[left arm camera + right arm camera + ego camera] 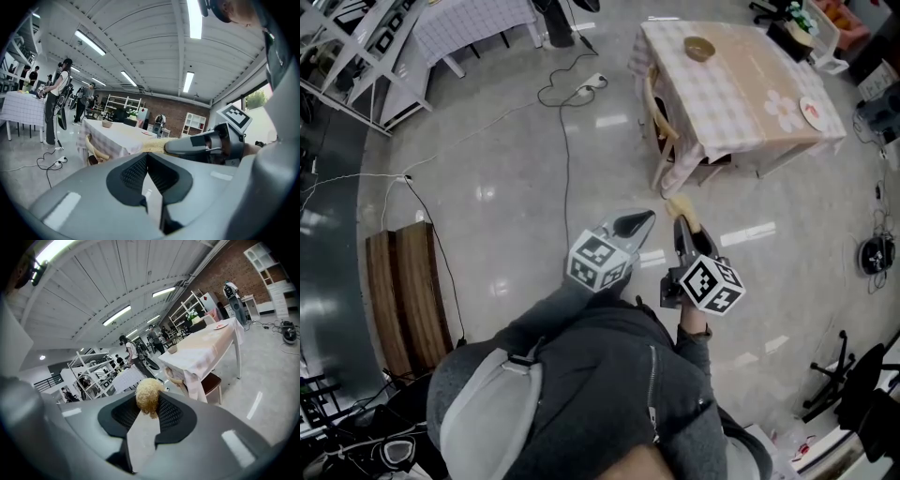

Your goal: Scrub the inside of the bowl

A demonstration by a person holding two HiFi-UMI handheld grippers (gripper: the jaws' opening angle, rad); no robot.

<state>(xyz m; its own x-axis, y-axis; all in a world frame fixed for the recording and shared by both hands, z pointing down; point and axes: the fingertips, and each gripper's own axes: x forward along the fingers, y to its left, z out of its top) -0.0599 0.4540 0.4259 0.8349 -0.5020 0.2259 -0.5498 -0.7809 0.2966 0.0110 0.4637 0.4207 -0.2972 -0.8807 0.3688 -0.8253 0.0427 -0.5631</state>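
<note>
A small round tan bowl (699, 48) sits near the far edge of a tabletop (741, 103) draped in pale checked cloth, well apart from the standing person. The right hand-held gripper (682, 230) pinches a straw-coloured fibrous scrubber (148, 397), carried ready for scrubbing (the bowl looks out of reach). The left hand-held gripper (146, 157) is pressed together and empty, probably kept free to steady the bowl.

Chair (661, 127) at checked-cloth table (741, 89), pwr strip (592, 84) on floor nearby, wood bench (403, 291) far left.
</note>
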